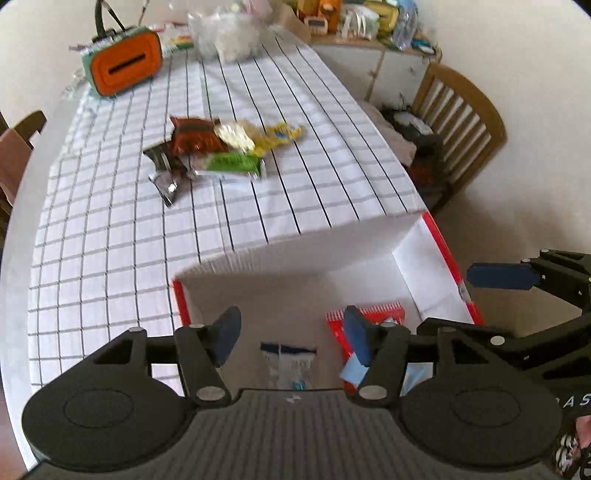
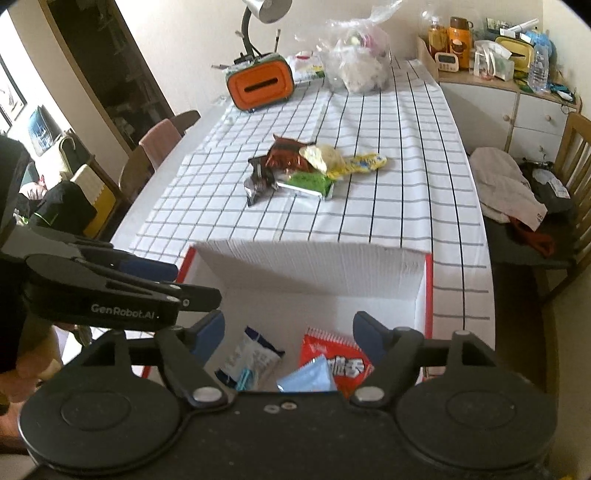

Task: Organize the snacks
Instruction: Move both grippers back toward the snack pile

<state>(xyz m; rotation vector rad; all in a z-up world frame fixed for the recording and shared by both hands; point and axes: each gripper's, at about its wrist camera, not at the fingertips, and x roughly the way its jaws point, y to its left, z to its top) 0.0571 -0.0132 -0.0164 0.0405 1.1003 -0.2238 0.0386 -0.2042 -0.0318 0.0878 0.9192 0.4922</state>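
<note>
Surroundings, left to right: chairs [image 2: 162, 144] line the counter's left edge. Orange tissue box [image 2: 260, 85] at the far end, a desk lamp [image 2: 258, 22] behind it, then a clear plastic bag [image 2: 356, 62] of stuff. Right of the counter [image 2: 454, 206] a white cabinet [image 2: 517, 110] crowded with bottles, and a wooden chair [image 2: 576, 177] heaped with clothes. Checked cloth covers the counter.

Mid-counter sits the loose snack pile [image 2: 310, 168]: silver-black packet on the left, brown-red bag behind, pale yellow chip bag and yellow packet right, green bar in front. Nothing stands between it and the box.

The red-edged white box [image 2: 314, 266] sits at the near end, open-topped. Inside, left to right: a blue-white packet [image 2: 255, 358], a light blue sachet [image 2: 308, 378], and a red packet [image 2: 336, 354], the sachet lying over the red one's lower edge.

Your left gripper [image 1: 291, 338] is angled steeply down over the box, fingers spread, nothing between them. Your right gripper [image 2: 288, 339] is pitched down beside it, also spread and empty; each shows in the other's view. Both hover above the box's contents, clear of them.
</note>
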